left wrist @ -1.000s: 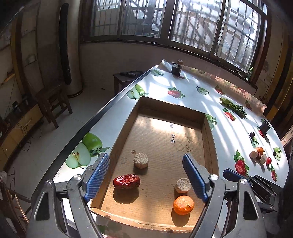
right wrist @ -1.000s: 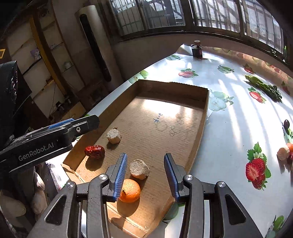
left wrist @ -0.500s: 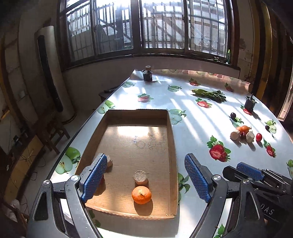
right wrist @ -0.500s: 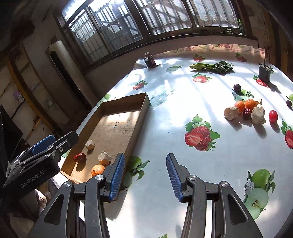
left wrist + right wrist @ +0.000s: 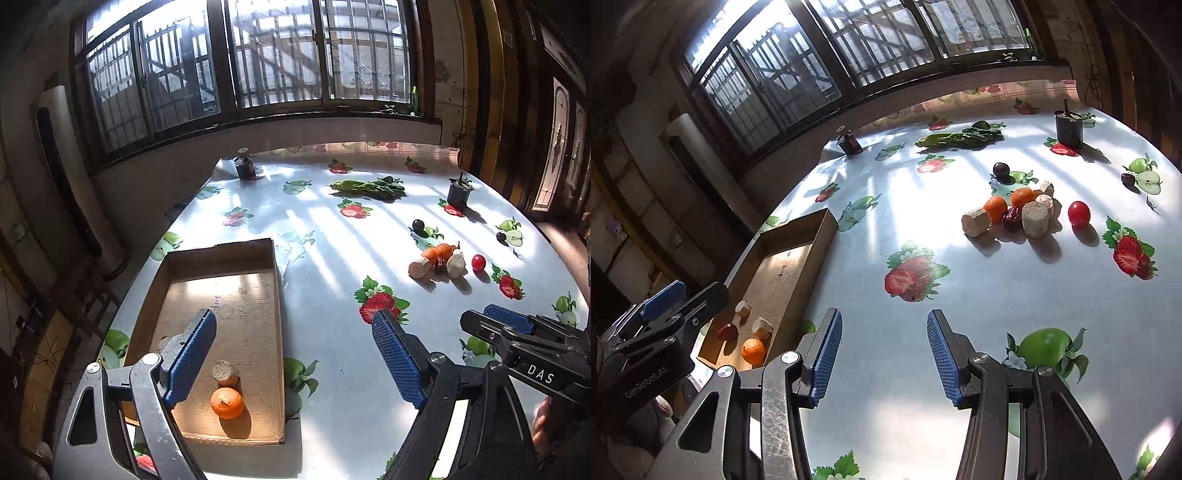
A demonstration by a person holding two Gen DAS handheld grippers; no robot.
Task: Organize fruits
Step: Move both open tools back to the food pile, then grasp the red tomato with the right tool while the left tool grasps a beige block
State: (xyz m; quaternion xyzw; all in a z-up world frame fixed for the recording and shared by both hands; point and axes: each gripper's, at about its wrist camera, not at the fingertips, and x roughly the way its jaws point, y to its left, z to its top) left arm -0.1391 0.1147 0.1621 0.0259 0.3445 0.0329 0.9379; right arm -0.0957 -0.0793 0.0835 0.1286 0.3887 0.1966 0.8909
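Cardboard, the shallow brown tray [image 5: 812, 236] at the worktop's left edge already holds four pieces, an orange mandarin [image 5: 753, 350] nearest. Far right, a cluster of fruit [image 5: 1015, 212] remains ungathered. Both the left claw [image 5: 291, 360] and the right claw [image 5: 882, 358] are held agape, empty.
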